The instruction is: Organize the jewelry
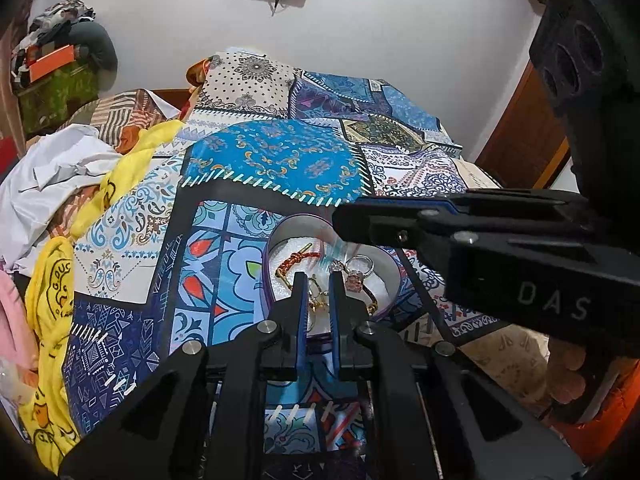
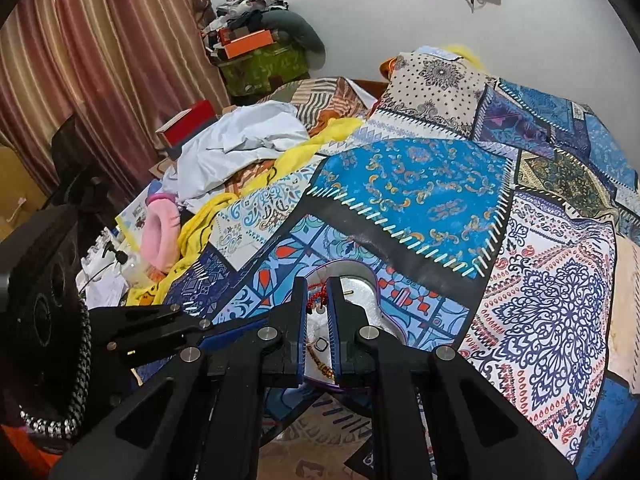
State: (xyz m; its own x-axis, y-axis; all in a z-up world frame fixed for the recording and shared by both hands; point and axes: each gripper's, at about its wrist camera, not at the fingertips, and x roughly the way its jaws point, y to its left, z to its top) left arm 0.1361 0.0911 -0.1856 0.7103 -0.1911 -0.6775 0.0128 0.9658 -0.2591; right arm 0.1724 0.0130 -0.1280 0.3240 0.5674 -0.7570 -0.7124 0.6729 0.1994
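While both tools hang over the box, the sorting step is in hand. The left gripper [image 1: 319, 280] has its blue pads a small way apart, around thin gold rings [image 1: 316, 296], but I cannot tell if it grips them. The right gripper [image 2: 318, 286] is also a little open, with a red beaded string [image 2: 316, 300] in its gap. The purple heart-shaped box with white lining [image 1: 276, 240] sits on the blue patchwork quilt [image 1: 276, 164]. Next, I think, comes a gentle pinch and lift.

Open quilt [image 1: 276, 160] beyond crowded box [image 1: 288, 232]
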